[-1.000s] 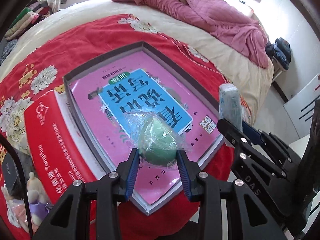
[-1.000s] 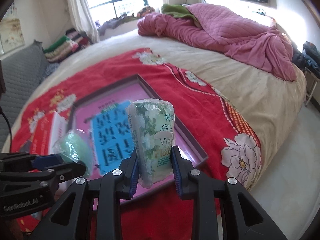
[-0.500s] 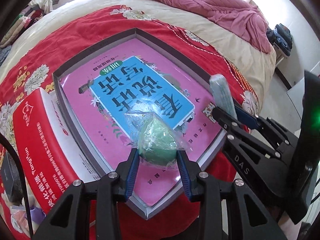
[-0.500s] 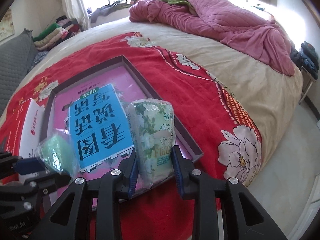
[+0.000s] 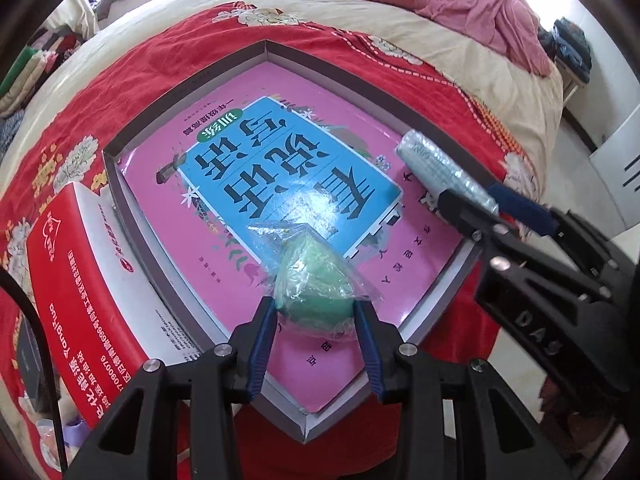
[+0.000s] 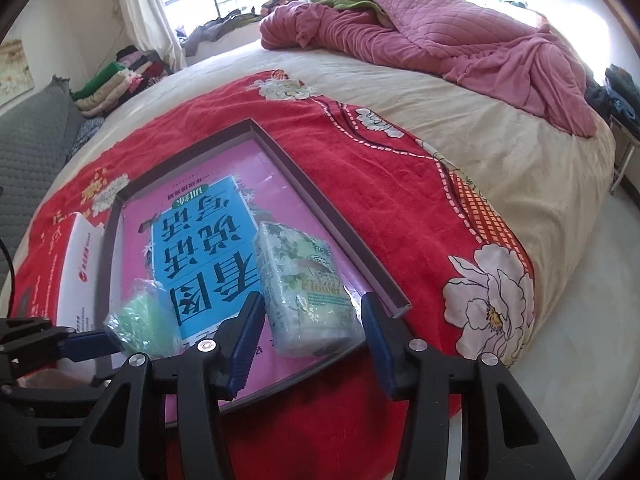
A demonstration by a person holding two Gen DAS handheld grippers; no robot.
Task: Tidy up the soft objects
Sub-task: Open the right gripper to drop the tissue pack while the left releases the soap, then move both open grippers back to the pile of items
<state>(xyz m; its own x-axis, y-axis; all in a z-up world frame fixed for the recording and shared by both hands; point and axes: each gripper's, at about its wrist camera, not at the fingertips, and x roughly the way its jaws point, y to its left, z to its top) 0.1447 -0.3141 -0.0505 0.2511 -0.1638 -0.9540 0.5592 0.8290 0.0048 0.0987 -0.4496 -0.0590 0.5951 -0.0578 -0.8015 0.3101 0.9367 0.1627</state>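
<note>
**Tissue pack let go in tray, green sponge not yet placed**

Risk first: my right hand-held gripper [image 6: 310,334] has just been opening, pads now clear of the tissue pack [image 6: 306,288], which lies between them on the pink book [image 5: 280,168] inside the shallow grey tray [image 5: 200,92]. Pack sits near the tray's low right wall; pulling back carelessly could snag its slippery film on a pad and drag it over the rim onto the bed [image 6: 400,184]. My left hand-held gripper [image 5: 314,312] is clamped on the green sponge [image 5: 320,288] in its loose clear bag, low over the book's near end. Only the rounded base is pinched, so it may squirt out, or the crinkly bag may cling to a pad on release. Book cover glossy and flat, so both may slide. Pack: soft rectangular block, floral print. Sponge: egg-shaped, squashy.
</note>
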